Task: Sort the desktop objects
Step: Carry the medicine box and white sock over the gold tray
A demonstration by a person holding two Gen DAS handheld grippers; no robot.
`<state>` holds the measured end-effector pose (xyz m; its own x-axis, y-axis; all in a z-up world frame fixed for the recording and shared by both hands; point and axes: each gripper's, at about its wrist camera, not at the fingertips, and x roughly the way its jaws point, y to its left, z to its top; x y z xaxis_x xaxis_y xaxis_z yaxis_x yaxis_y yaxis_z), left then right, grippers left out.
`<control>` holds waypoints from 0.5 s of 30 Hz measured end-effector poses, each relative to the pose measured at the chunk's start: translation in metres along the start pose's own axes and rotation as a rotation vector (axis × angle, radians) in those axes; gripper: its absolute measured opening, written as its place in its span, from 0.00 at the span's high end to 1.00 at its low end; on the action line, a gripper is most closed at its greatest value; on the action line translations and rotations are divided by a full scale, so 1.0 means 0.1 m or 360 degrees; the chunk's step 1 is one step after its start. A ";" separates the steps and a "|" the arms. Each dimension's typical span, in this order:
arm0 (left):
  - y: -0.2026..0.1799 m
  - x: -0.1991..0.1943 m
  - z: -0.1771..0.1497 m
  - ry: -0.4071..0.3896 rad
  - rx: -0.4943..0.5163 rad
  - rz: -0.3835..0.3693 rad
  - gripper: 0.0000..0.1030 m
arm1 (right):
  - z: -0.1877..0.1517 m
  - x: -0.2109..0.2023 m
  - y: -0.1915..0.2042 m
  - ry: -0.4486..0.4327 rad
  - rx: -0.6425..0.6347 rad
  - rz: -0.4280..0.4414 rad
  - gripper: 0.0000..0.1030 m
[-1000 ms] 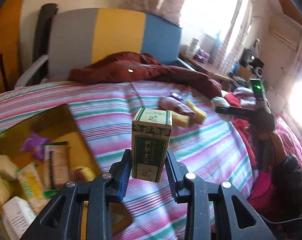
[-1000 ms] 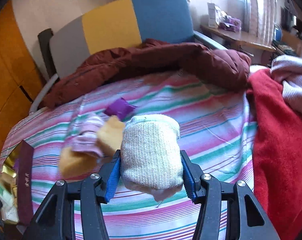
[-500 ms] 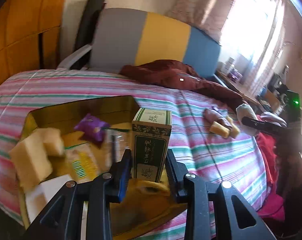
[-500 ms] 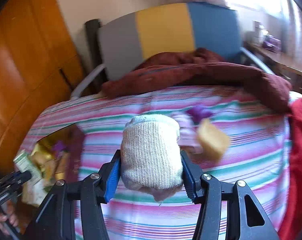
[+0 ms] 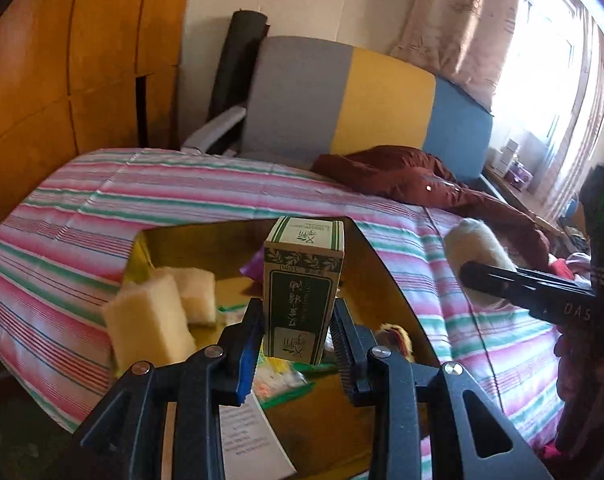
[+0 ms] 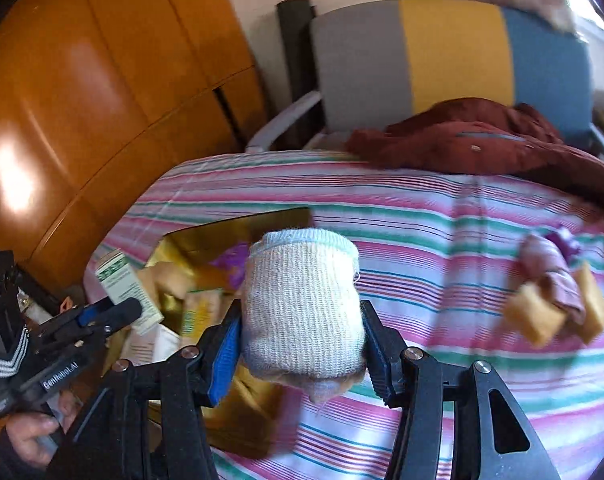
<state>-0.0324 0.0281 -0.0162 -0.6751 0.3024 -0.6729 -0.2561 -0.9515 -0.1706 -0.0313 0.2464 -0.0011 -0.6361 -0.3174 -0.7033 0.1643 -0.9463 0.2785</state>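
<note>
Left wrist, left hand-held gripper (image 5: 297, 328) clamps green box (image 5: 302, 288), right one (image 6: 302, 344) grips rolled sock (image 6: 302, 304)

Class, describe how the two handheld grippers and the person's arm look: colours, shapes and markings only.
Both the left gripper and the right gripper are black, with angular cut-out fingers fixed by silver screws. Each has one blue ribbed pad and one black ribbed pad. In the right wrist view the left gripper's handle carries white lettering, and a dark sleeve with white stripes shows. No cables are visible.

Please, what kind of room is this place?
Probably a bedroom in a home: a bed under a striped sheet, a dark red quilted jacket lying on it, orange wooden wardrobe doors and a curtained window.
</note>
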 end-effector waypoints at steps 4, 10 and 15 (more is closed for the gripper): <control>0.05 0.00 0.07 -0.0034 -0.0018 0.0041 0.68 | 0.16 0.19 0.24 0.0019 -0.0048 0.0025 0.46; 0.14 0.00 0.14 -0.0064 -0.0059 0.0067 0.68 | 0.30 0.47 0.43 0.0069 -0.0075 0.0027 0.46; 0.20 0.01 0.15 -0.0068 -0.0081 0.0084 0.68 | 0.37 0.58 0.47 0.0093 -0.0077 0.0011 0.47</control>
<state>-0.0483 0.0104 -0.0097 -0.7160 0.2530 -0.6506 -0.1849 -0.9675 -0.1727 -0.0885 0.1862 -0.0044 -0.5901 -0.3258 -0.7386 0.2058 -0.9454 0.2526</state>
